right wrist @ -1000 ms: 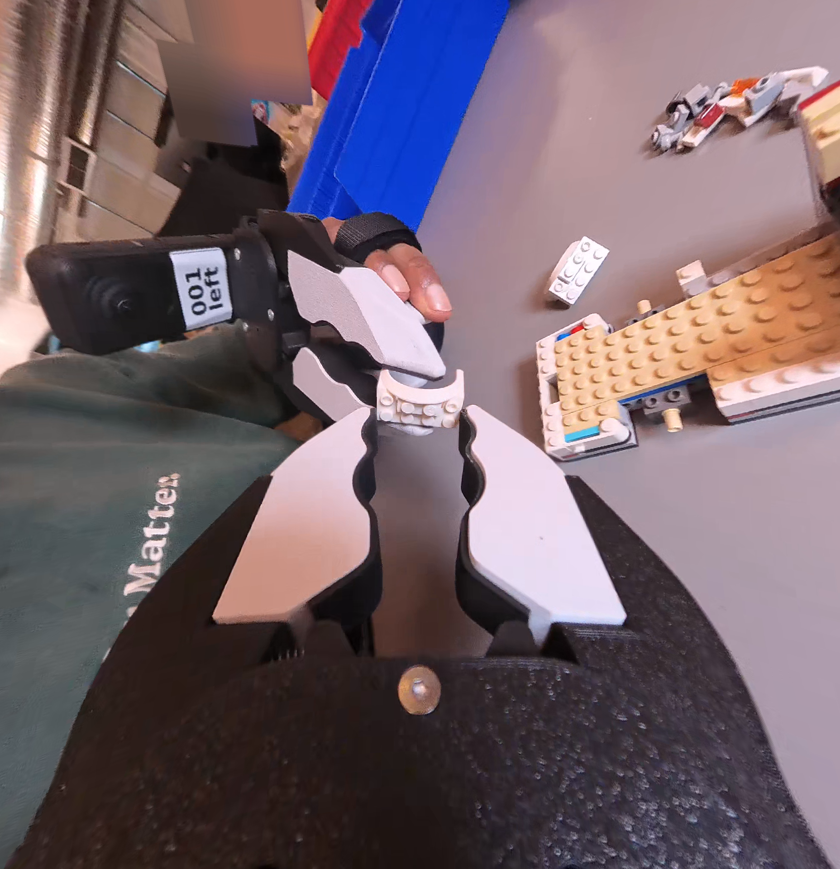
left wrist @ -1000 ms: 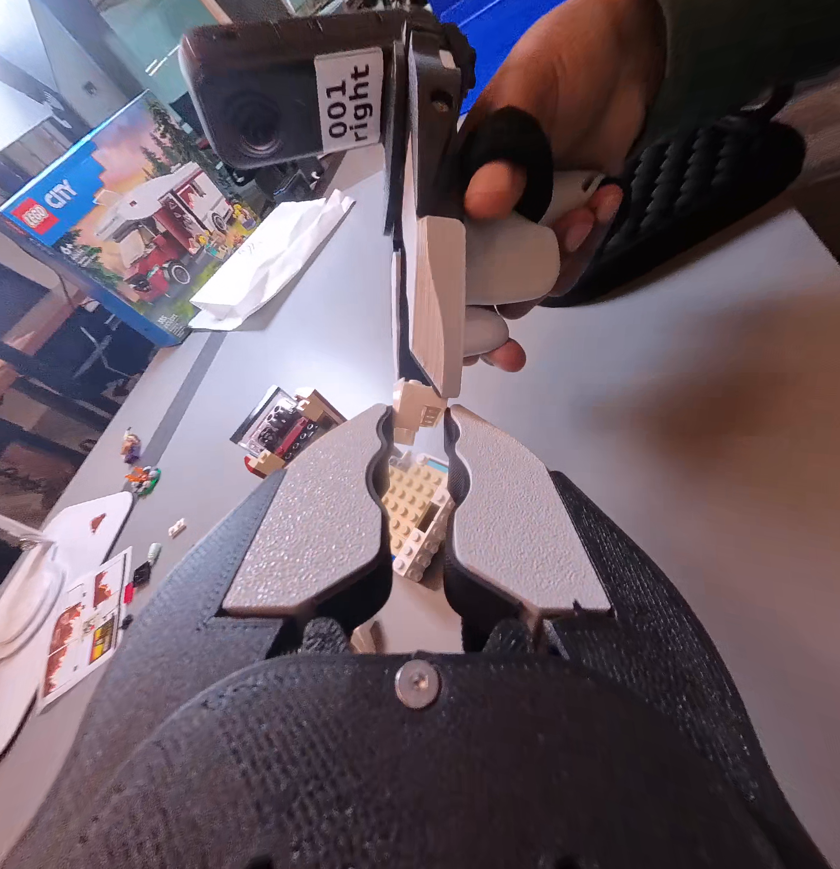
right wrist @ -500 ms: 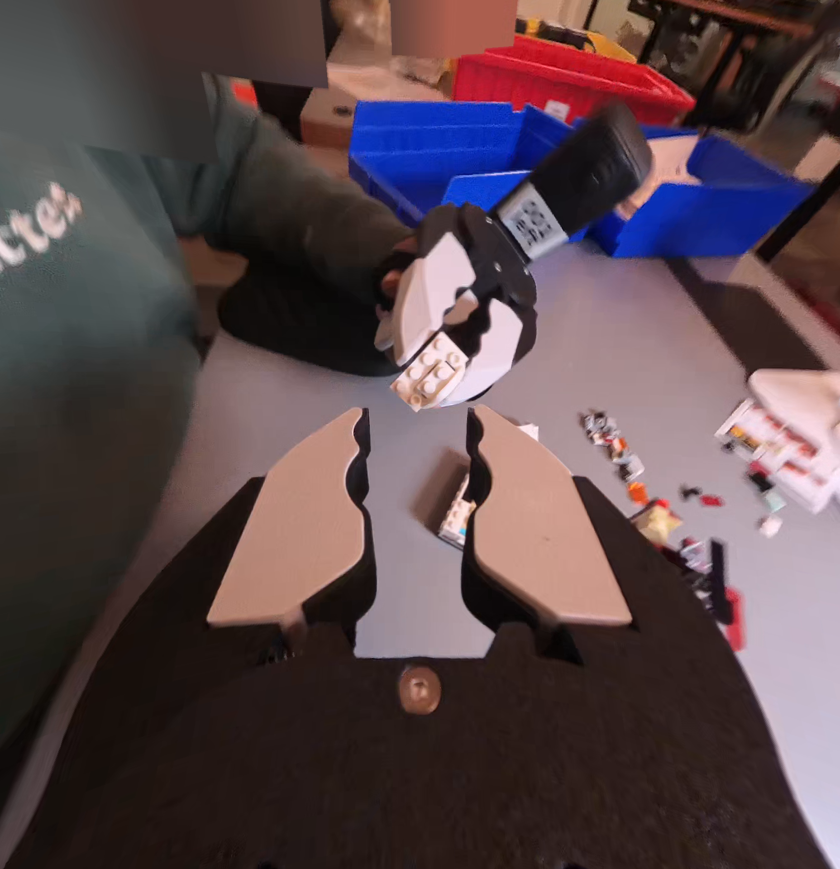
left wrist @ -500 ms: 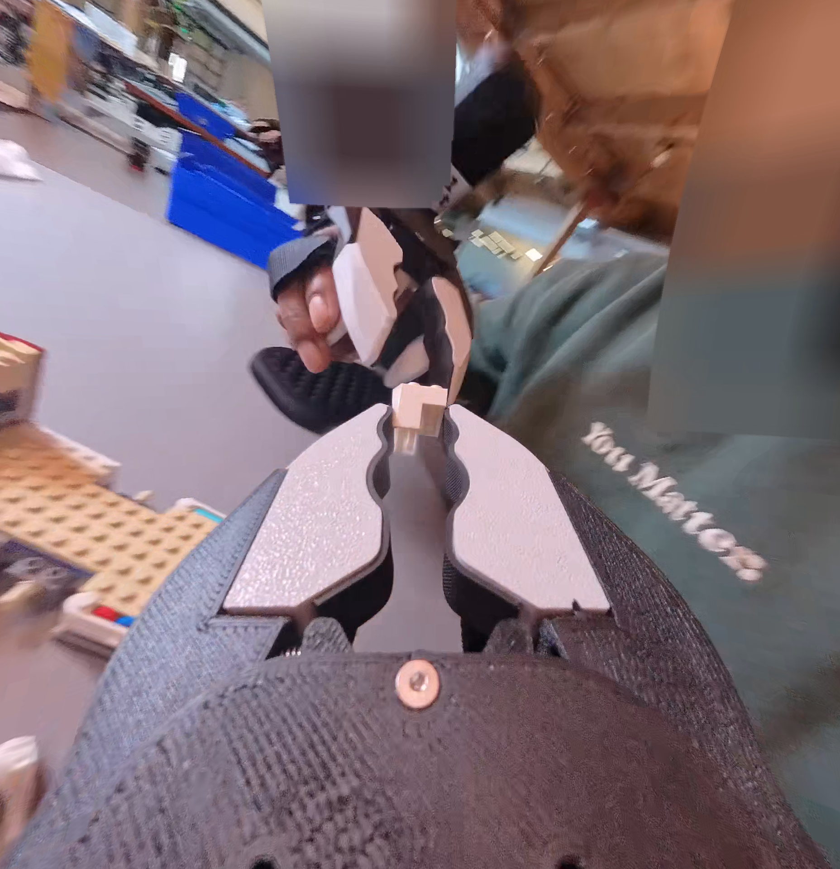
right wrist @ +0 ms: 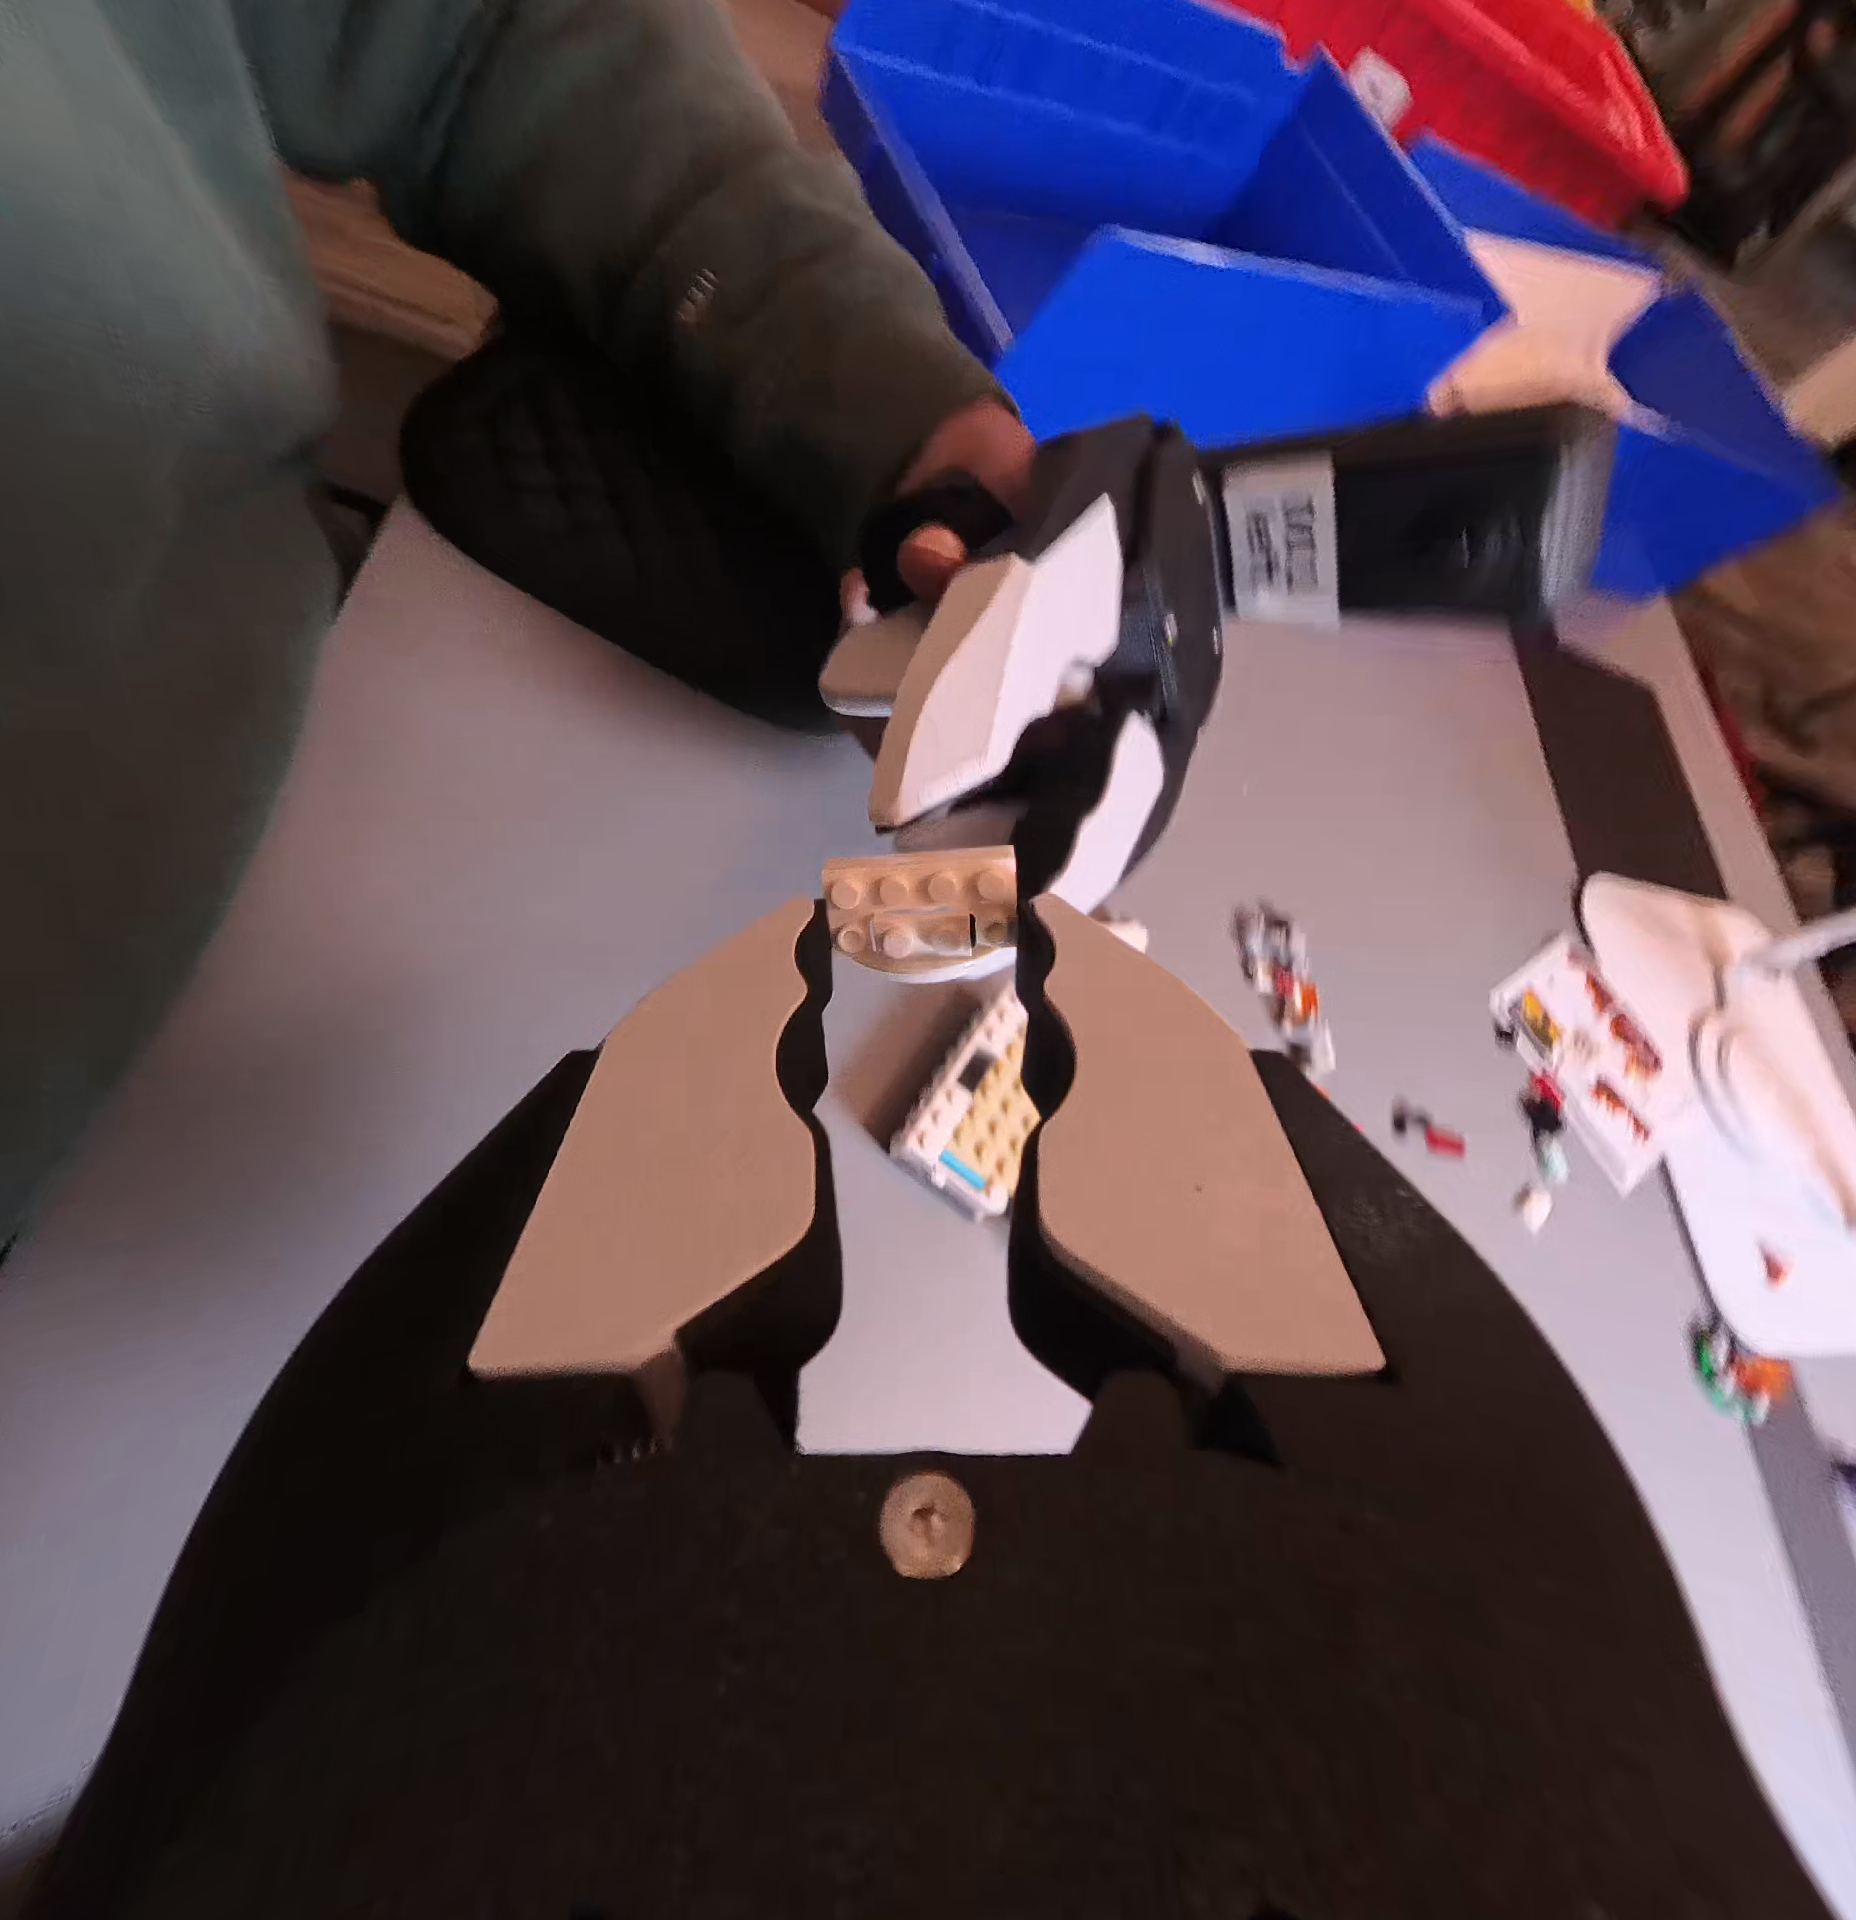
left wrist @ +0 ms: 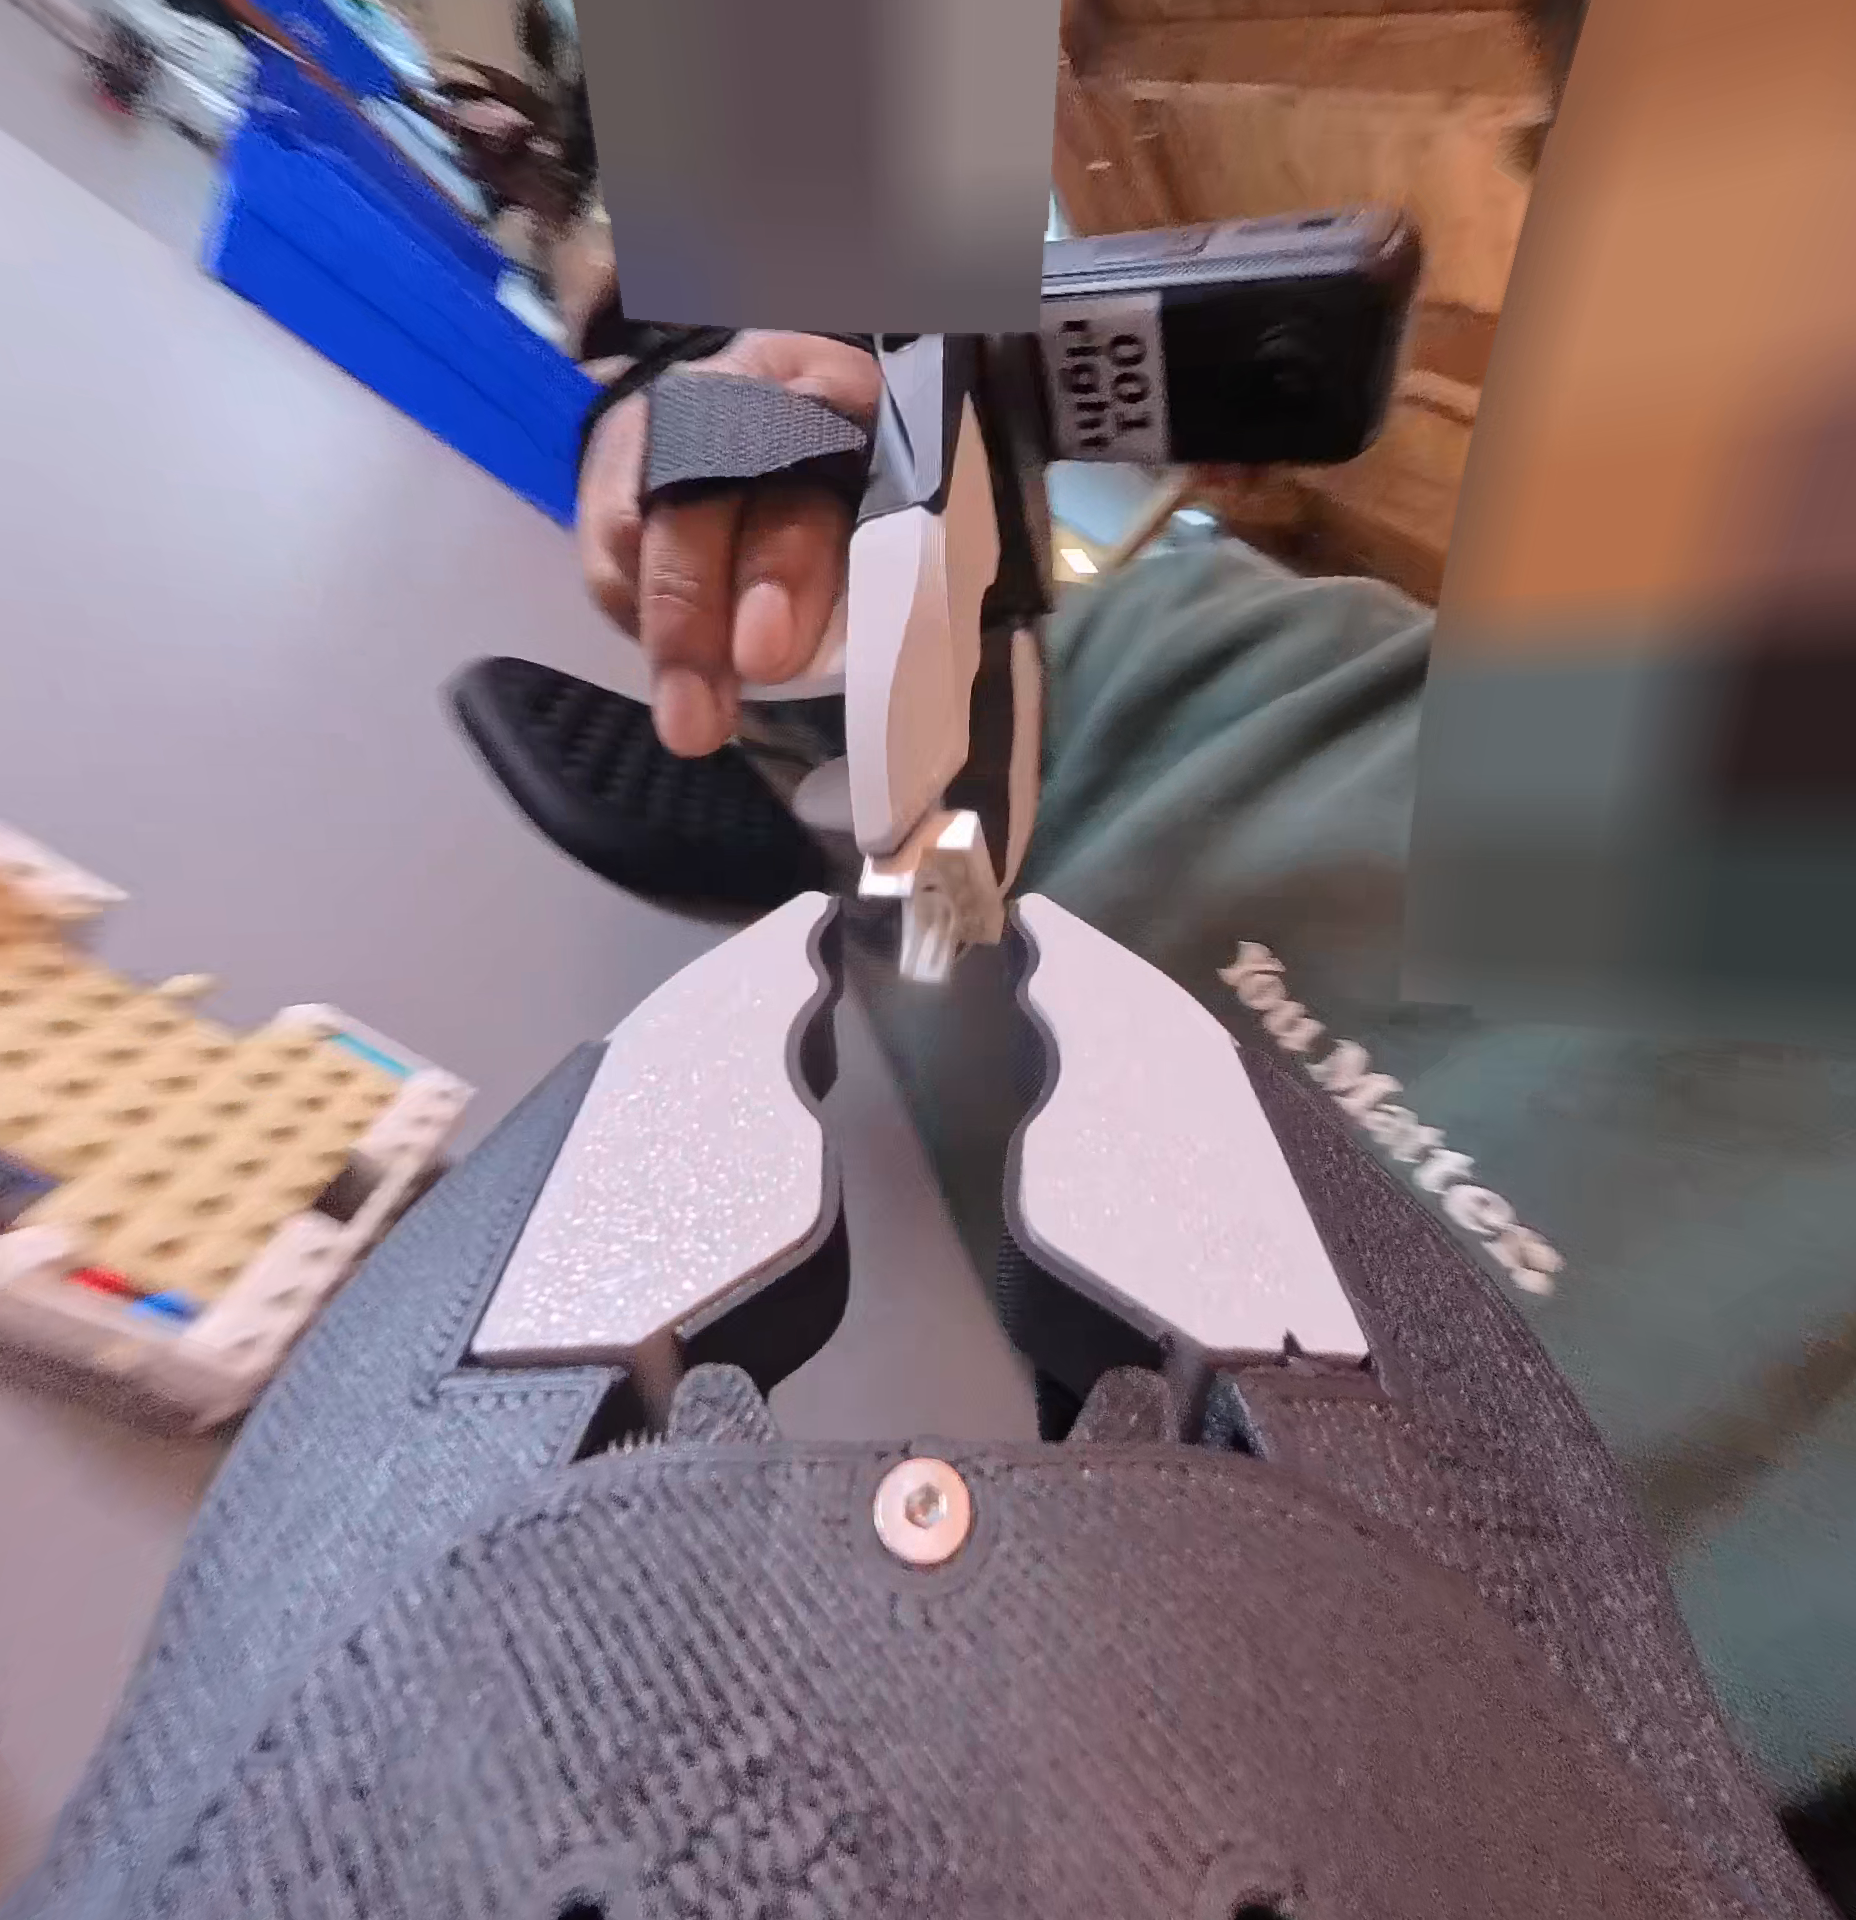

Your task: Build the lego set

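left gripper (left wrist: 919, 914): jaws parted, hold nothing | right gripper (right wrist: 924, 914): jaws pinch white piece (right wrist: 919, 925) at tips, in air | tan base (right wrist: 971, 1117): on bench (right wrist: 488, 935) below

The place looks like a workshop or lab work area. A wide grey table (right wrist: 550, 935) carries a half-built tan-studded lego base (right wrist: 971, 1117), scattered small lego pieces (right wrist: 1282, 971) and a sticker sheet (right wrist: 1589, 1055) to the right. At the table's far edge stand blue storage bins (right wrist: 1194, 249) with a red bin (right wrist: 1506, 94) behind them, and brown wooden structures (left wrist: 1277, 114) rise in the background.
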`<state>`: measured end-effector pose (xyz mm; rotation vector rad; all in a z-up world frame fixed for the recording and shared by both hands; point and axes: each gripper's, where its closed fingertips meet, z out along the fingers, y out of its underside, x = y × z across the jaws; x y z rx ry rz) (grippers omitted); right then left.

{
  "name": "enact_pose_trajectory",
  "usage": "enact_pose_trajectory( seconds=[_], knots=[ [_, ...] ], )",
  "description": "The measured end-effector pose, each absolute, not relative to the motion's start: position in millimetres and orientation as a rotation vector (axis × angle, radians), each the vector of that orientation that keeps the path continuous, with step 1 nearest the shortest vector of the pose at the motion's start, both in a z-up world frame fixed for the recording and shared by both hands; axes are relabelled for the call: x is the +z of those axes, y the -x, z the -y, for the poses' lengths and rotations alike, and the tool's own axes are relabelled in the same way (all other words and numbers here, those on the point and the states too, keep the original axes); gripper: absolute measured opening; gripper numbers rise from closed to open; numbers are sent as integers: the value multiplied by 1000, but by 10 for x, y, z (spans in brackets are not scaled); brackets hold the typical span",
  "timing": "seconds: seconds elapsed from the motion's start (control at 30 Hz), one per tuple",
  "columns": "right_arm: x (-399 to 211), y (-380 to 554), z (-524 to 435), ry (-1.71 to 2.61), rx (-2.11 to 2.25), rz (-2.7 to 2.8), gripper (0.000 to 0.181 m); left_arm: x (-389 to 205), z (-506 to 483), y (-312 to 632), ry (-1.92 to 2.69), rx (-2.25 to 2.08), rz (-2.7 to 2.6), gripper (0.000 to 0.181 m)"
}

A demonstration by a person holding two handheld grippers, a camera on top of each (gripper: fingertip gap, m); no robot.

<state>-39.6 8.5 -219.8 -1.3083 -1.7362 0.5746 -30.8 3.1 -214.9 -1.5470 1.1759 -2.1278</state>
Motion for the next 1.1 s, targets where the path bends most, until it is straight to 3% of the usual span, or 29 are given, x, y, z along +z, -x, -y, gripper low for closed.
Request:
enact_pose_trajectory(
  seconds=[0.2, 0.43, 0.53, 1.1],
  knots=[
    [-2543, -212, -570, 1839, 499, 1515, 34, -2698, -730, 420, 1667, -1046, -1371, 45],
    [-2922, -340, -780, 2155, 481, 1331, 34, -3232, -785, 451, 1755, -652, -1587, 56],
    [-3027, -277, -812, 2212, 430, 1357, 34, -3255, -763, 429, 1738, -610, -1606, 41],
    [-3164, -235, -756, 2439, 279, 1640, 34, -3207, -723, 428, 1697, -598, -1592, 38]
  ],
)
